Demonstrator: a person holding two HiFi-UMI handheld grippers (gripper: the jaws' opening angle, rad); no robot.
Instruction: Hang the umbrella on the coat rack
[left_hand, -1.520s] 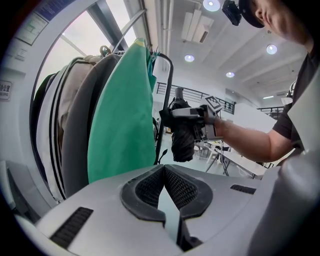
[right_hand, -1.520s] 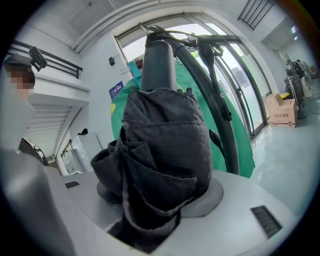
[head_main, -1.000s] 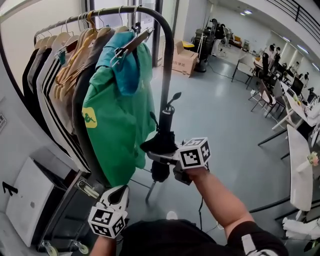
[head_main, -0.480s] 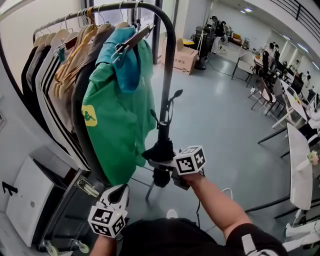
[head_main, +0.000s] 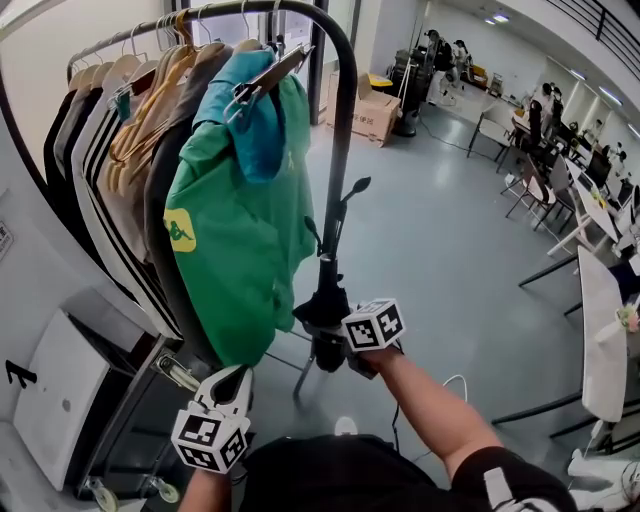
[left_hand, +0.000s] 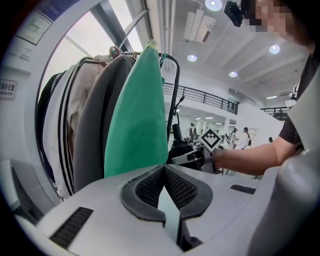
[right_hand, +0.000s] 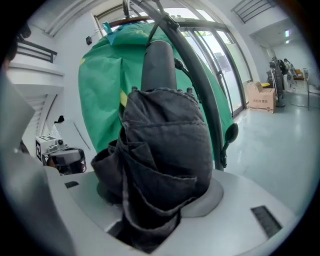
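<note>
My right gripper (head_main: 330, 340) pinches the folded black umbrella (right_hand: 160, 150) just beside the end post of the coat rack (head_main: 342, 130) (green shirt (head_main: 235, 250) adjacent), my left gripper (left_hand: 164, 172) pressed together, empty

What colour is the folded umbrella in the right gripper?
Dark grey, almost black. The umbrella shows best in the right gripper view.

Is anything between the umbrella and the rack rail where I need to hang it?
Nothing separates the umbrella, gripped in the right gripper, from the rack's end post. On the rail above, the green shirt and its hanger occupy the end nearest it.
</note>
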